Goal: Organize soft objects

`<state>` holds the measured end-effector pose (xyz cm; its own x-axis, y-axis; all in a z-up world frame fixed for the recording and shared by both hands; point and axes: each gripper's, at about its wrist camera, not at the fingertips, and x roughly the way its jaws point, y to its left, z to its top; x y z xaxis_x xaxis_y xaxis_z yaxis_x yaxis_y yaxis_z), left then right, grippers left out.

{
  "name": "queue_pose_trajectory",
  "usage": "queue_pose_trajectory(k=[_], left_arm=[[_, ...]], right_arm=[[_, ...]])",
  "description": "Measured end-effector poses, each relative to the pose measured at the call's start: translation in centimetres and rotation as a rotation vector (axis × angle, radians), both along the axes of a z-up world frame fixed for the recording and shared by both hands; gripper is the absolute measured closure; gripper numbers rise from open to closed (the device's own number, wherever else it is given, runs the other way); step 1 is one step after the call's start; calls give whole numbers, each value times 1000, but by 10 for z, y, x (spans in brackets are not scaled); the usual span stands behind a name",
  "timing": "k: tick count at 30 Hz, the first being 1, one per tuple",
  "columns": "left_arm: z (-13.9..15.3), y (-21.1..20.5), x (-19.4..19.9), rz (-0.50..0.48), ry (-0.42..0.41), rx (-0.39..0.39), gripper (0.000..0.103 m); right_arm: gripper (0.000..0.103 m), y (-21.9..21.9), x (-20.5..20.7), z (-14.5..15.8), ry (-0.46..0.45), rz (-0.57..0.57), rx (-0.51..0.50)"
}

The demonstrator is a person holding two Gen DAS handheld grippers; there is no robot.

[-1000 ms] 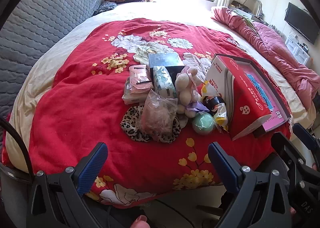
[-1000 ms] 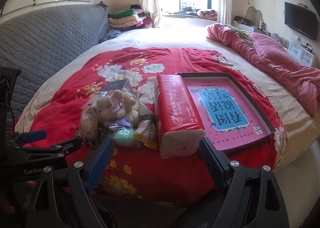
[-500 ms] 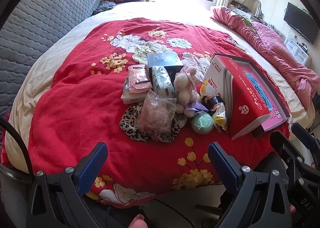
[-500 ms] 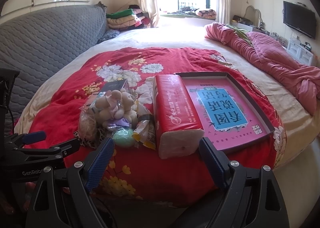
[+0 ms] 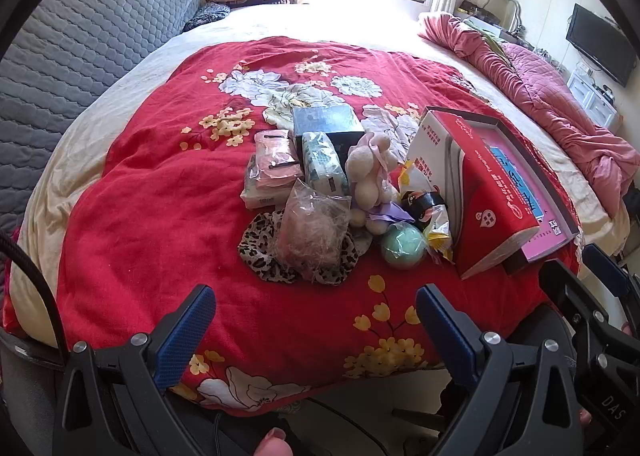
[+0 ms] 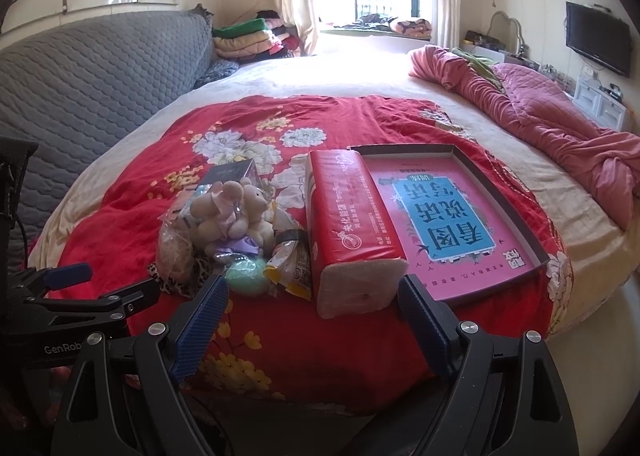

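Left wrist view: a red floral quilt (image 5: 160, 196) is covering the bed; the left gripper (image 5: 316, 330) is hovering at its near edge, jaws wide and empty, the bagged fluff (image 5: 312, 232) lying at 12 o'clock. Right wrist view: the right gripper (image 6: 312, 314) is gaping wide, empty, the red tissue pack (image 6: 348, 228) lying nearest at 12 o'clock, long axis running away from the jaws, beside the pink box lid (image 6: 516, 212).

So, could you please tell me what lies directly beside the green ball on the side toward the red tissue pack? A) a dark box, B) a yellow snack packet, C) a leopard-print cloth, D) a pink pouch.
B: the yellow snack packet sits between the green ball and the red tissue pack in the right wrist view.
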<state>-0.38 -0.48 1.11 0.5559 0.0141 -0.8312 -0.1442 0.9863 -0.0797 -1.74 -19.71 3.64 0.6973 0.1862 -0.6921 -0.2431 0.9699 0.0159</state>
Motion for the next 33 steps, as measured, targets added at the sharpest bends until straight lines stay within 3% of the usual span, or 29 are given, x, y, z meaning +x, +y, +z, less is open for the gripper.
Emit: queue_pose_trajectory(k=[25, 33], left_arm=[[-2, 2, 0, 6, 0, -1, 2], [-13, 25, 3, 40, 24, -64, 2]], right_arm=[[16, 2, 0, 1, -5, 2, -10], [16, 7, -1, 0, -20, 32, -30]])
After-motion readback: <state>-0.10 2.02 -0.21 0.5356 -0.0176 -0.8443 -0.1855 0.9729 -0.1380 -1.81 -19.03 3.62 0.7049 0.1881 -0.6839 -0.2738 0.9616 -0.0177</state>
